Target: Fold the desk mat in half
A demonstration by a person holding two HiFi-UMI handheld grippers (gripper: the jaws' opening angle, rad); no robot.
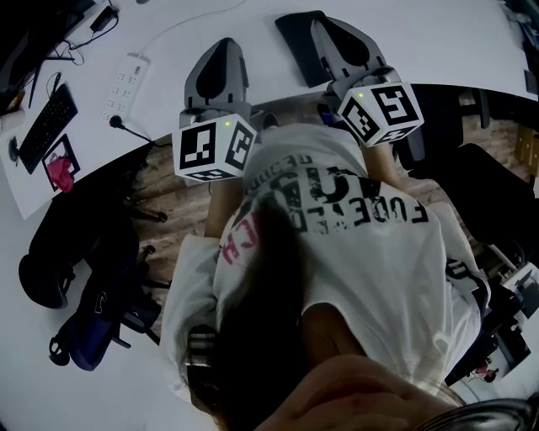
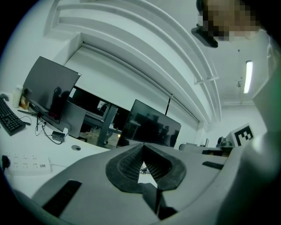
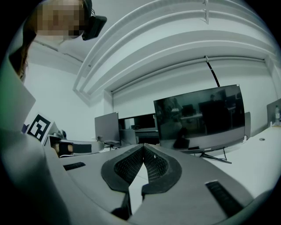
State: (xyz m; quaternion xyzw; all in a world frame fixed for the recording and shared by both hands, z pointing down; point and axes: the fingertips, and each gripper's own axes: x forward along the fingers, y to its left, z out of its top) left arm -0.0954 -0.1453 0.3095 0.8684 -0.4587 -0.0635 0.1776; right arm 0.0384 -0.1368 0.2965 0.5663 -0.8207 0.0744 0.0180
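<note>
Head view: the person stands bent over, with both claws held up in front of the chest and pointing toward the top of the frame. The left claw (image 1: pixel 222 44) and the right claw (image 1: pixel 325 23) are both over the near edge of the white surface (image 1: pixel 438 42).

The only candidate for the desk mat (image 1: pixel 295 46) is a dark flat patch at top centre. It lies on the surface and is partly covered by the right claw. I judge it to be the mat, but I cannot tell its full outline or its long axis.

If so, the mat lies just ahead of and beneath the right claw, up and to the right of the left one. The right hand is nearer, and the left must cross rightward.

Both gripper views are tilted up at monitors (image 3: pixel 199 116) and ceiling and show no mat. In each, the ribbed pads meet at the tip. Both claws are closed on nothing, so folding has not begun.
</note>
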